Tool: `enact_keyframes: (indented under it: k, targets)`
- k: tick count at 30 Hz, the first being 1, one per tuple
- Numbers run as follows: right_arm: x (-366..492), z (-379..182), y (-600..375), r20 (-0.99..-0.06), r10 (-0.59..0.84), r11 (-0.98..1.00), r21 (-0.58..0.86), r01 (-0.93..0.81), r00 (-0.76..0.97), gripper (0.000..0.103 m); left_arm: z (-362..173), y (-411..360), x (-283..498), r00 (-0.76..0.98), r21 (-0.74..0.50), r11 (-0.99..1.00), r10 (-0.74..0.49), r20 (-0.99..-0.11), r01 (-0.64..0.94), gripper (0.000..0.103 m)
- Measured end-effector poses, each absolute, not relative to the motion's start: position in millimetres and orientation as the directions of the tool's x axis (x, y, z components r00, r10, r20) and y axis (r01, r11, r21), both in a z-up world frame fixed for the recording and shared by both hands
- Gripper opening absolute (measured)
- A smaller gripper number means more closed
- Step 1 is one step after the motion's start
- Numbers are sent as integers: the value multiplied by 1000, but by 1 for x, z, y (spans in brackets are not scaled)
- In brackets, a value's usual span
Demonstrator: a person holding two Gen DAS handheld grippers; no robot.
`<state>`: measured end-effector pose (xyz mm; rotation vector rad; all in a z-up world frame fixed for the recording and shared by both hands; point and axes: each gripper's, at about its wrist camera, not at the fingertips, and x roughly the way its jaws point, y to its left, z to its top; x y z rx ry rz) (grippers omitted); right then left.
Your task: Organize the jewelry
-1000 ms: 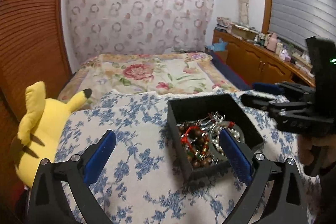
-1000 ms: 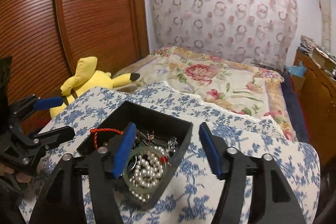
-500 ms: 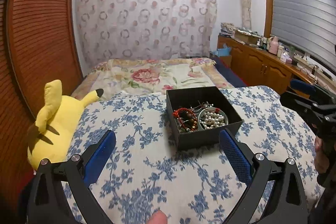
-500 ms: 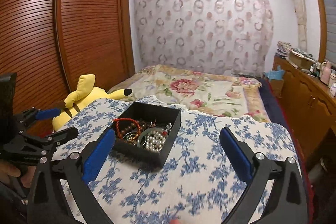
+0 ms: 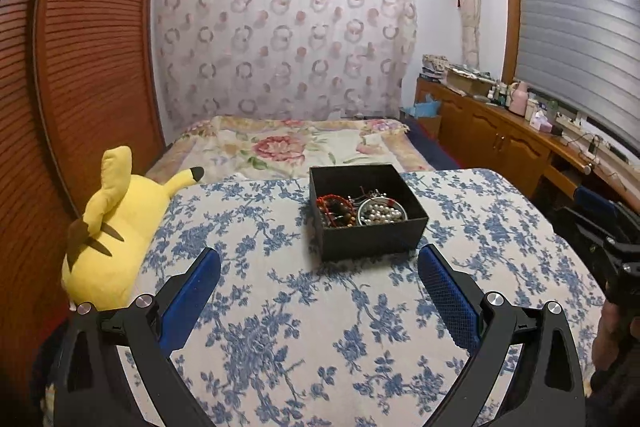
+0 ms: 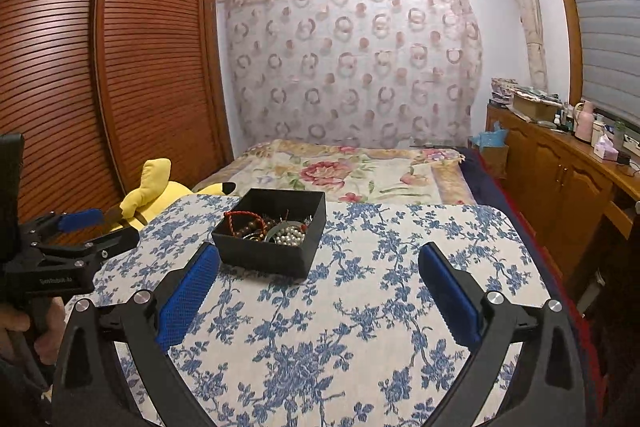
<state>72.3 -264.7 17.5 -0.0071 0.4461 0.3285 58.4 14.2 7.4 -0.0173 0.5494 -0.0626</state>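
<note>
The black box (image 5: pixel 368 213) sits toward the far middle of the floral-clothed surface (image 5: pixel 304 327), open-topped and uncovered. Inside it lie a red-corded bead bracelet (image 5: pixel 334 209) on the left and a pearl strand (image 5: pixel 382 214) coiled within a greenish bangle on the right, with some small metal pieces behind them that are too tangled to identify. All the jewelry visible lies inside the box; none is seen on the cloth.

The left gripper (image 5: pixel 319 267) hangs short of the box's near wall, jaws spread wide and empty. The right gripper (image 6: pixel 319 265) is likewise wide and empty, held short of the box, which lies ahead and to its left. A yellow plush toy (image 5: pixel 116 223) lies at the left edge, clear of the work.

Judgement: the contents appear gathered, so the step in hand is either a final check or a fresh pick. Should an item need lifting, come down from above, take one strand at its outer loop, and raise slowly so that tangled neighbours drop free. The other gripper ought to steady the box wall, as the light box may slide on the cloth.
</note>
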Motion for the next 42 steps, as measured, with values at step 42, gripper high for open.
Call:
enact_keyframes:
  k: [42]
  targets:
    - [69,14,-271,-422,283,957,69,-281,861,100,13,10,51,874,-34,996,-84,-479,77,95]
